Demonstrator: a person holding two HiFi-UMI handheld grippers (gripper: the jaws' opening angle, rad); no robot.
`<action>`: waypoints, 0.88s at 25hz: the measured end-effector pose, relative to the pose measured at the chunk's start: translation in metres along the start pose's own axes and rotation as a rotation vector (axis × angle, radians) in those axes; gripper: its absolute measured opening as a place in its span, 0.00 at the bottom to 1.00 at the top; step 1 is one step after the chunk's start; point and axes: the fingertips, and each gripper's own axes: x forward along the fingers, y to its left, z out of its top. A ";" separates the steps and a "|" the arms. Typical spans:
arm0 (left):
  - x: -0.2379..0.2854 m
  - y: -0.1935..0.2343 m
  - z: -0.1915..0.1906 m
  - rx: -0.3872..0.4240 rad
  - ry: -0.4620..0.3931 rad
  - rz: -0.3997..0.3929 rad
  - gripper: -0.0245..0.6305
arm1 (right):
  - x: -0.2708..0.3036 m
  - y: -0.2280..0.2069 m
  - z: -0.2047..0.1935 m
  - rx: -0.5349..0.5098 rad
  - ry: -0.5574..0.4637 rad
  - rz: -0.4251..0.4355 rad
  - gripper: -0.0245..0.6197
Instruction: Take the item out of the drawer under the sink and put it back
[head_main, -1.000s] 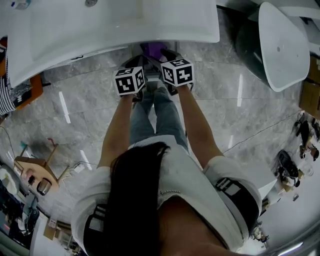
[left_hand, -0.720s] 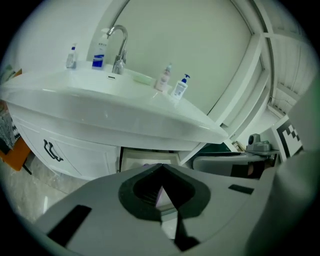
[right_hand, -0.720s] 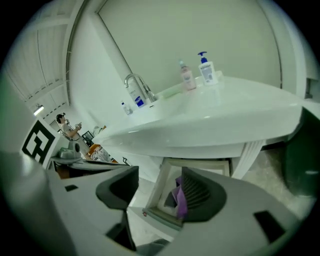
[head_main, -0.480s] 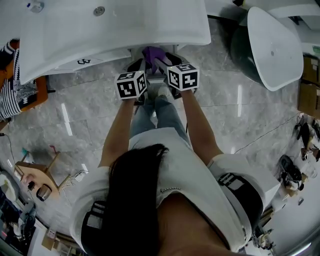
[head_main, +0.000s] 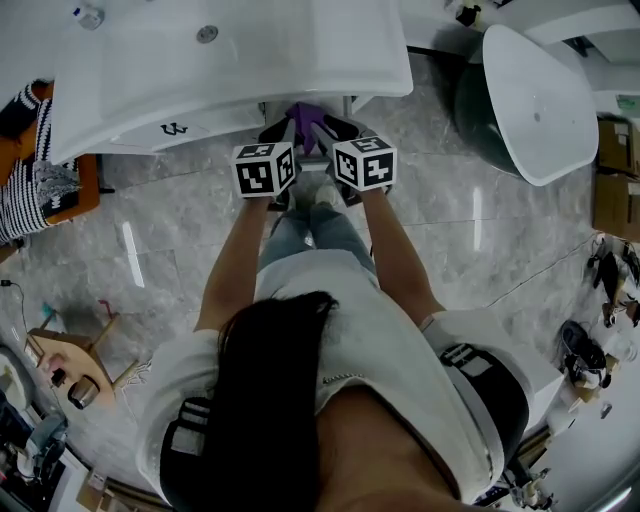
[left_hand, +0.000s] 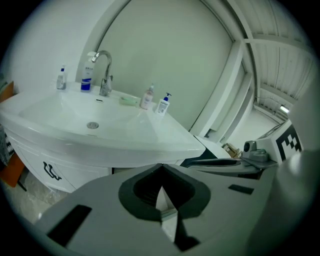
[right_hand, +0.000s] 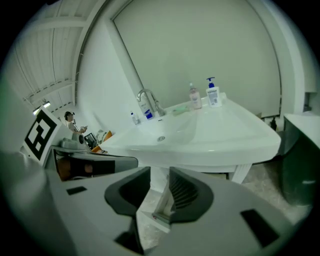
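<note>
I stand at the white sink (head_main: 230, 50) with both grippers held at its front edge. Something purple (head_main: 305, 118) shows between their dark jaws under the rim; I cannot tell what it is. My left gripper (head_main: 277, 132) has its pads meeting at the tips (left_hand: 161, 172), with nothing held. The right gripper (head_main: 335, 128) has its jaws closing; a gap remains (right_hand: 159, 187), and a white panel edge (right_hand: 162, 205) shows through it beside the right pad. Whether that pad touches the edge is unclear. The white cabinet front (left_hand: 50, 170) carries a dark handle.
A faucet (left_hand: 105, 70) and several bottles stand on the sink's back rim. A white oval tub (head_main: 535, 100) lies to the right on the grey marble floor. A small wooden stool (head_main: 75, 350) stands far left. The person's legs and shoes are below the grippers.
The head view has shifted, so the sink sits further left and more of the purple thing shows. Both grippers stay at the sink's front, side by side.
</note>
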 end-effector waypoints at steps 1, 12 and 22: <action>-0.002 0.000 0.002 -0.001 -0.004 -0.001 0.04 | -0.002 0.003 0.002 0.002 -0.008 0.008 0.23; -0.015 -0.013 0.012 -0.015 -0.059 -0.033 0.04 | -0.026 0.009 0.021 -0.071 -0.076 -0.065 0.08; -0.020 -0.022 0.001 0.019 -0.043 -0.046 0.04 | -0.034 0.016 0.018 -0.088 -0.083 -0.082 0.07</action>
